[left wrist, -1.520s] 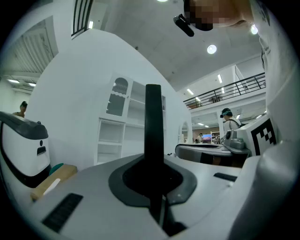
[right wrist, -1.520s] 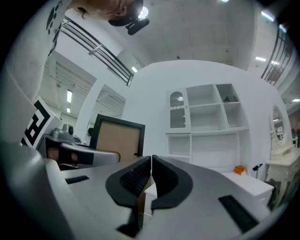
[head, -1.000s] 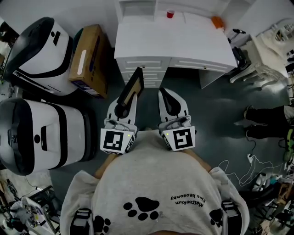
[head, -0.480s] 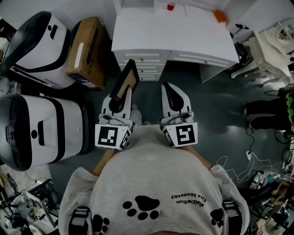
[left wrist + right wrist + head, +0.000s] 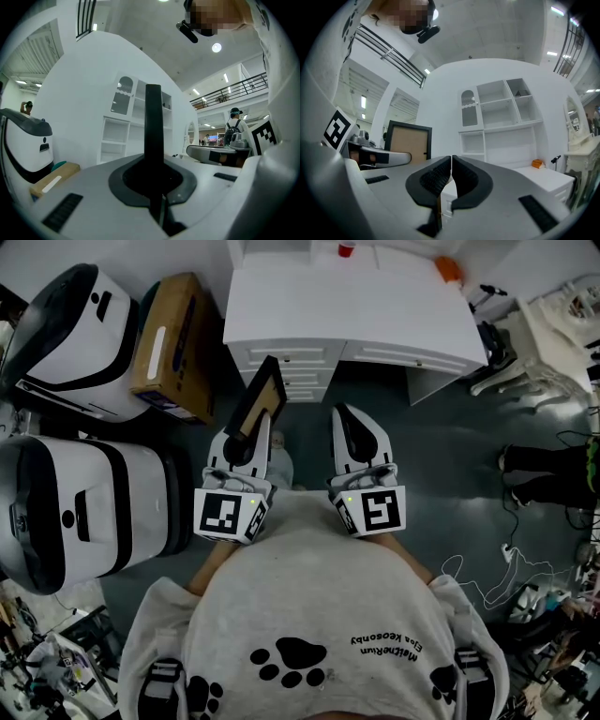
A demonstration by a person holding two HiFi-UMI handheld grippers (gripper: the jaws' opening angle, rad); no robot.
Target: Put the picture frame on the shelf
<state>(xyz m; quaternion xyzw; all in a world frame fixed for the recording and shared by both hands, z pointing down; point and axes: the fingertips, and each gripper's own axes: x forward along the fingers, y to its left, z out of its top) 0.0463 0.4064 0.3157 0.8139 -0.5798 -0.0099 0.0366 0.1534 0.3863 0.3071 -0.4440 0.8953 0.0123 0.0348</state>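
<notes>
**A:** Where was the frame [image 5: 260, 399] at that moment?

**B:** It was in the left gripper [image 5: 251, 439], clamped at its lower edge and standing upright. It was off the floor and short of the white worktop [image 5: 375, 320]. The shelf [image 5: 499, 119] rose behind that worktop, well apart from the frame.

**A:** Why grip it at the bottom?

**B:** I'd judge it was so the frame could be set down standing, with the gripper beneath it and clear of the shelf boards. Its brown back faced the right gripper [image 5: 344, 418].

**A:** And what was that one doing?

**B:** Its jaws were pressed together on nothing. It rode just beside the left one and looked spare.

**A:** How were the hands posed?

**B:** Both grippers pointed level and forward toward the drawers [image 5: 281, 371]. They were side by side, close to the person's chest. The carry looked unfinished, since the frame had not yet reached the shelf.
</notes>
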